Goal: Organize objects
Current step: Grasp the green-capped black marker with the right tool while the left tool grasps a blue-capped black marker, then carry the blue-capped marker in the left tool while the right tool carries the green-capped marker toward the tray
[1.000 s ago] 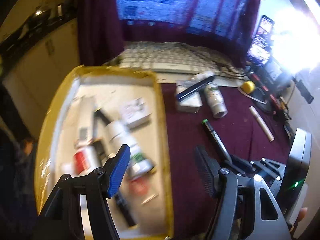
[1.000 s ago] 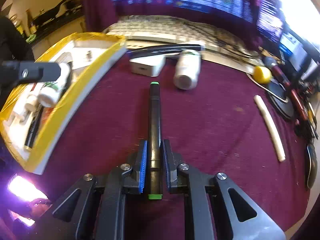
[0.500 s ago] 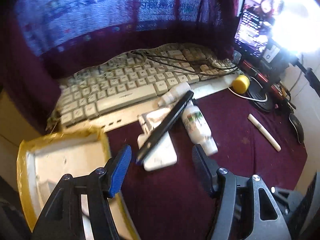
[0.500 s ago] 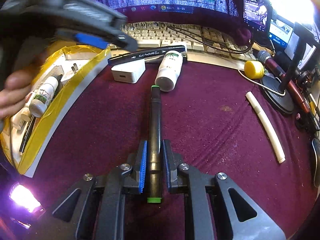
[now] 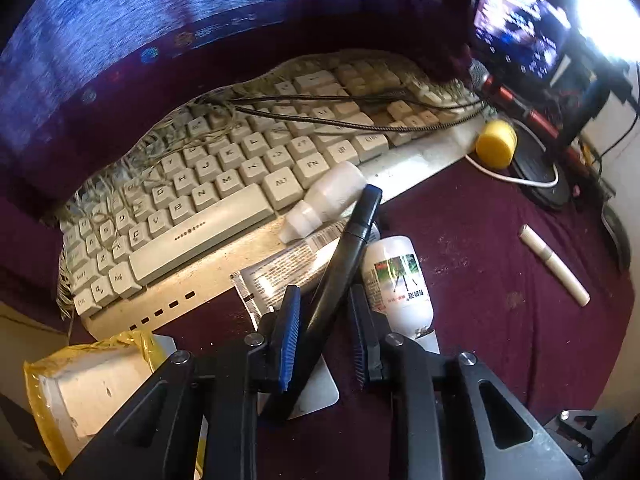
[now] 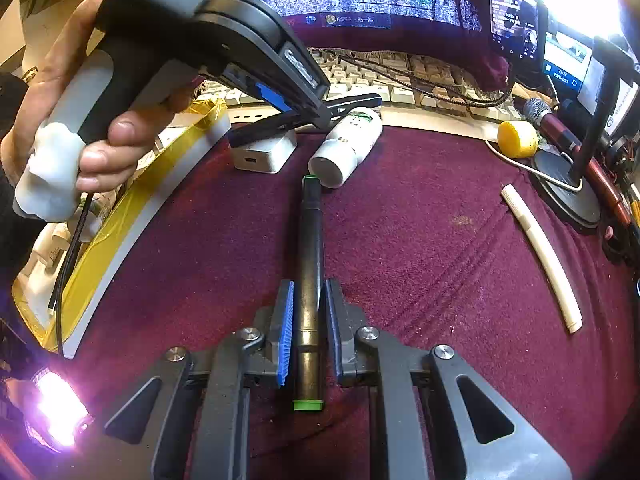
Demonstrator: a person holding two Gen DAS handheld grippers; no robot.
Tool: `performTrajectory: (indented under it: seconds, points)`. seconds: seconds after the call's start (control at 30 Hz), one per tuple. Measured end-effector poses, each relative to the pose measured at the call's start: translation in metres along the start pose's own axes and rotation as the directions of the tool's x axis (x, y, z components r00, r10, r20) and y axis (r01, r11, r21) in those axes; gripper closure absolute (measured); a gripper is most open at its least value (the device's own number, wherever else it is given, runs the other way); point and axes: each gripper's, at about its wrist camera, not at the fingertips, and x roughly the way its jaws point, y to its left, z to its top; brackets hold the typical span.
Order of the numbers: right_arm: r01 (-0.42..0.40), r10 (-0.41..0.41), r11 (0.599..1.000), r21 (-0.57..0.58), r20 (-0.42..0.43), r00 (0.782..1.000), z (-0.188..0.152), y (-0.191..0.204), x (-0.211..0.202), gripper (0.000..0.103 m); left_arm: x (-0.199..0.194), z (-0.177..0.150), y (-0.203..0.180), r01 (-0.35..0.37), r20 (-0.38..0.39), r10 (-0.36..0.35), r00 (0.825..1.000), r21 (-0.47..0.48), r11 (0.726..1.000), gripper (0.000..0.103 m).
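Black marker (image 5: 344,256): lay aslant, lower end on top of the white charger (image 5: 316,388), upper end pointing at the keyboard (image 5: 200,208) and crossing a flattened tube (image 5: 280,276). Sat between the pads of the left claw (image 5: 324,300), whose jaws had just been closing to a narrow gap and appeared to clamp the barrel, one pad on each side. Seen from the right wrist as well: same marker (image 6: 352,102) on the charger (image 6: 264,154), with the left claw (image 6: 320,118) coming down on it from above, gripped by a person's hand (image 6: 80,120).

Green-ended pen (image 6: 311,240): stretched flat on the maroon-covered desk (image 6: 440,260), running straight away from the camera, far tip just short of the base of a white bottle (image 6: 346,144) lying on its side. Held near its near end by the right claw (image 6: 308,292), pinched tight on the barrel.

White bottle (image 5: 396,280): lay just right of the marker, touching or nearly touching it. Small cloudy dropper bottle (image 5: 324,200): rested on the keyboard's front edge. Yellow cap (image 5: 495,144): sat off the keyboard's right end. Pale stick (image 5: 554,266): lay alone, well apart to the right. Yellow-taped tray (image 6: 132,216): stood at the left, with several small things inside, too hidden to name.
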Motion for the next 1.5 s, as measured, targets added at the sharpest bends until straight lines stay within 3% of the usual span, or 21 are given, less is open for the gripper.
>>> performTrajectory:
  seconds: [0.23,0.47,0.67,0.73,0.83,1.03,1.5]
  points:
    - [0.031,-0.031,0.999,-0.03,-0.003,1.0,-0.003,0.006,0.001,0.088,-0.009,-0.016,-0.006,0.028,-0.02,-0.028,0.999,-0.021,0.999,0.091]
    - [-0.026,0.026,0.997,0.072,0.001,1.0,-0.012,-0.002,-0.008,0.088,-0.036,-0.075,-0.02,0.049,-0.04,-0.052,0.998,-0.081,0.995,0.091]
    - [-0.066,0.067,0.989,0.13,-0.01,0.998,-0.014,-0.01,-0.011,0.088,-0.056,-0.126,-0.022,0.14,-0.017,-0.149,0.989,-0.241,0.96,0.091]
    - [-0.075,0.079,0.983,0.17,-0.013,0.997,-0.013,-0.011,-0.01,0.088,-0.059,-0.139,-0.019,0.142,-0.008,-0.151,0.989,-0.289,0.947,0.091]
    - [-0.05,0.055,0.982,0.18,-0.021,0.998,-0.012,-0.006,-0.011,0.089,-0.064,-0.156,-0.015,0.177,0.025,-0.179,0.984,-0.347,0.921,0.091]
    - [-0.082,0.092,0.979,0.186,-0.044,0.995,-0.016,0.006,-0.013,0.089,-0.075,-0.182,-0.011,0.188,0.061,-0.179,0.982,-0.362,0.913,0.091]
    - [0.024,-0.015,0.983,0.184,-0.049,0.999,-0.008,0.024,-0.008,0.089,-0.101,-0.22,0.017,0.201,0.135,-0.156,0.978,-0.444,0.873,0.091]
